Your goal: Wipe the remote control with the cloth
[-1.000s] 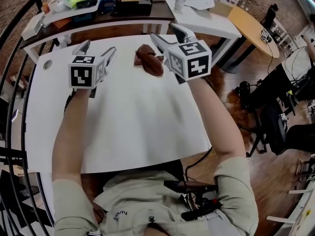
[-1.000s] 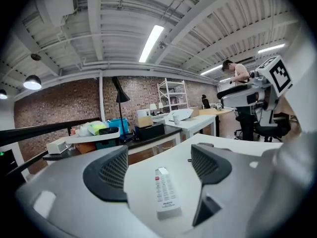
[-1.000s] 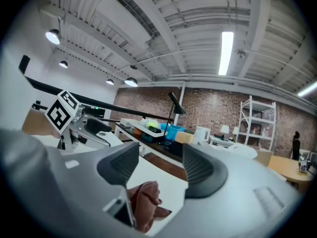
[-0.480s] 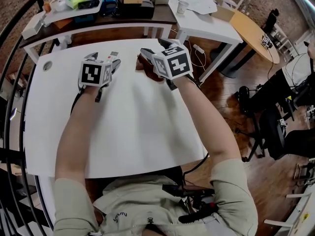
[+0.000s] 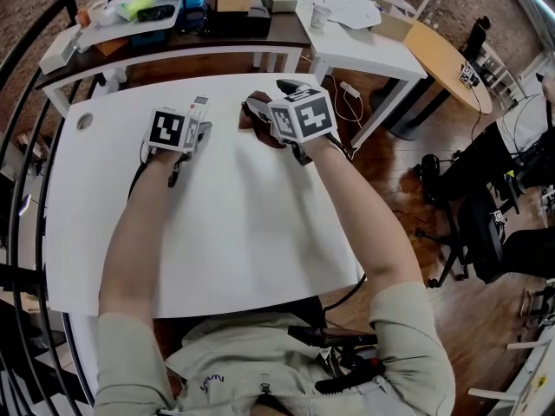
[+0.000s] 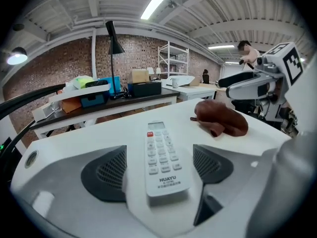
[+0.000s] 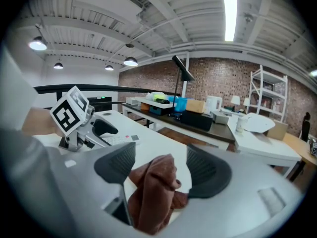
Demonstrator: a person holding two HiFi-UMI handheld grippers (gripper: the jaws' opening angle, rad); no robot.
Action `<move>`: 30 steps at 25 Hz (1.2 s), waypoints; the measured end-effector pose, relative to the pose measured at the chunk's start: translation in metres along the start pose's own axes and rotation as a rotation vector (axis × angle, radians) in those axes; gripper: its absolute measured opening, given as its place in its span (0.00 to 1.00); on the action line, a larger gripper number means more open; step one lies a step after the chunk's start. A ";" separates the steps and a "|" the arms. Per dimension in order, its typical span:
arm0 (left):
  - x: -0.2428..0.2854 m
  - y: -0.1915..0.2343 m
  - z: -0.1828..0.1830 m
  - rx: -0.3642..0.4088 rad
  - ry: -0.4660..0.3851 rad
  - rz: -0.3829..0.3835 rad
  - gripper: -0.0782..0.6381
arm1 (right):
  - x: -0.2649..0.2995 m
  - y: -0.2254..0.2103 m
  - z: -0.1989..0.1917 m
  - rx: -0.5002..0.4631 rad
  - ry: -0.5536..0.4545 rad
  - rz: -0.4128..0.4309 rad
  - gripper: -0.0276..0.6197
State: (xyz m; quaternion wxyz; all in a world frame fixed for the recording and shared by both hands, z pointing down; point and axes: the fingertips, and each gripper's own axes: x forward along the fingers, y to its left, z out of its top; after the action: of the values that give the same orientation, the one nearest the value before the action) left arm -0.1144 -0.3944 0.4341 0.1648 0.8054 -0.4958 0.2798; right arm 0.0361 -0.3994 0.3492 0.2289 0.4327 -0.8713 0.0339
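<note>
The remote control is lying flat on the white table, buttons up, between the jaws of the left gripper, which are standing apart and not pressing it. Near it the brown cloth is sitting crumpled between the jaws of the right gripper, which have just been opening wide

Brick wall, wooden floor
</note>
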 end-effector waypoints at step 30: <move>0.011 -0.010 0.001 -0.012 0.074 -0.017 0.46 | 0.021 0.014 -0.078 -0.026 0.250 0.037 0.55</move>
State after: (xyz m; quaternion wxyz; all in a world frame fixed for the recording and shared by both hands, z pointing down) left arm -0.1019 -0.3982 0.4397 0.1900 0.7978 -0.4842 0.3050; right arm 0.0431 -0.3862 0.4293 0.3405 0.4062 -0.8442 0.0805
